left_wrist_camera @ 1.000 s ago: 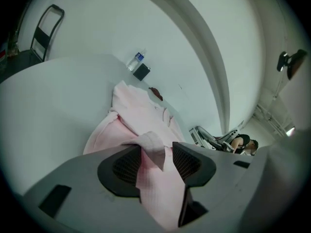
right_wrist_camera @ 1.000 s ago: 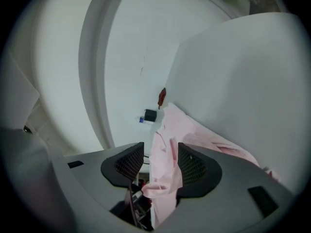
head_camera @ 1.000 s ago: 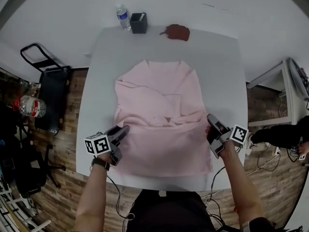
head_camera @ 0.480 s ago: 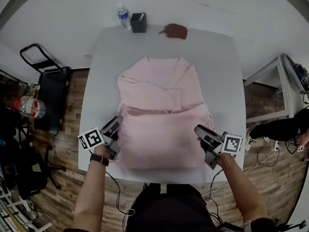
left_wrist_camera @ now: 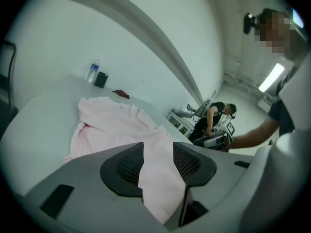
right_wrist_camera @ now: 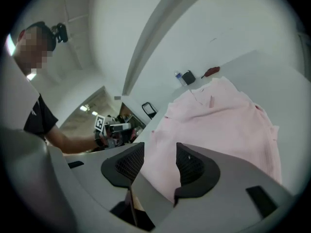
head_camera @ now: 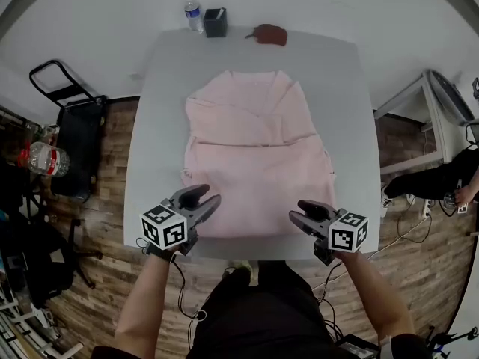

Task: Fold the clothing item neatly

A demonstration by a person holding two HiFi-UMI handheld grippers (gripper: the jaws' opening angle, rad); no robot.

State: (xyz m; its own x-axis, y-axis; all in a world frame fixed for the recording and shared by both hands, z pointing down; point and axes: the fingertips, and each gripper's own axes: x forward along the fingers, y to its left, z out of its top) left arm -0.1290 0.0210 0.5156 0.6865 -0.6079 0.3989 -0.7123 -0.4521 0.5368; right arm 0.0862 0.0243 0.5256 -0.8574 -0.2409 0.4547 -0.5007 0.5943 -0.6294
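A pink garment lies spread on the grey table, neckline at the far end and sleeves folded over its chest. My left gripper is at the garment's near left corner, and in the left gripper view the pink cloth runs between the jaws of my left gripper, which is shut on it. My right gripper is at the near right corner. In the right gripper view the cloth passes between the jaws of my right gripper, which are closed on the hem.
A water bottle, a black box and a dark red object stand at the table's far edge. A black cart is on the floor at left. Another person bends at the right.
Both grippers have drawn back toward the table's near edge with the hem in them. The garment's lower half has been pulled flat and slid nearer.
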